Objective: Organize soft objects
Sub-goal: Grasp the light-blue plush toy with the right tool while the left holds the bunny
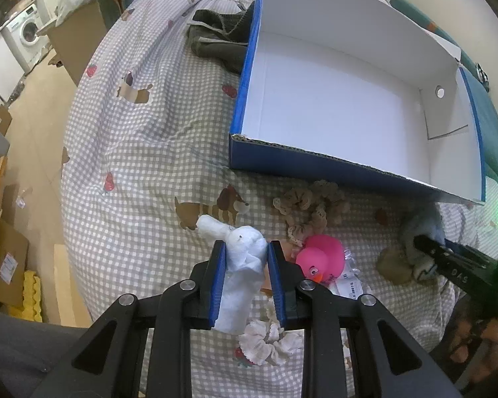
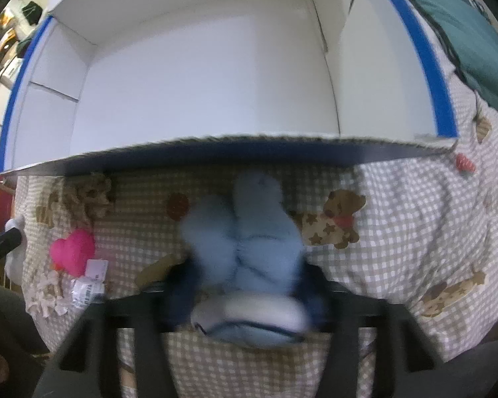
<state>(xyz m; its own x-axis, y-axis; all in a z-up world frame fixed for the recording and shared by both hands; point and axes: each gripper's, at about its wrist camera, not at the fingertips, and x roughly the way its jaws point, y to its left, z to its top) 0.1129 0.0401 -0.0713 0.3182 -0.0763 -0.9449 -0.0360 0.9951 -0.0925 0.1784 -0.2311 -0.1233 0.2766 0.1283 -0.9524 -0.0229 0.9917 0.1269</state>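
My left gripper [image 1: 246, 248] is shut on a white plush rabbit [image 1: 244, 258] and holds it above the checked bedspread. My right gripper [image 2: 245, 272] is shut on a light blue plush toy [image 2: 245, 232], just in front of the near wall of the blue box [image 2: 215, 152]; it also shows in the left wrist view [image 1: 425, 242]. The blue box with its white inside [image 1: 332, 99] lies open on the bed. A pink rubber duck [image 1: 320, 255], a beige crochet scrunchie [image 1: 310, 209], a white scrunchie [image 1: 269, 341] and a tan soft item [image 1: 393, 263] lie on the bedspread.
A dark green cloth [image 1: 219, 38] lies bunched left of the box. A teal pillow [image 2: 458, 33] sits at the right. The bed edge drops to the floor at the left, where cardboard boxes [image 1: 6, 262] and a washing machine [image 1: 26, 30] stand. A crumpled label [image 1: 348, 282] lies by the duck.
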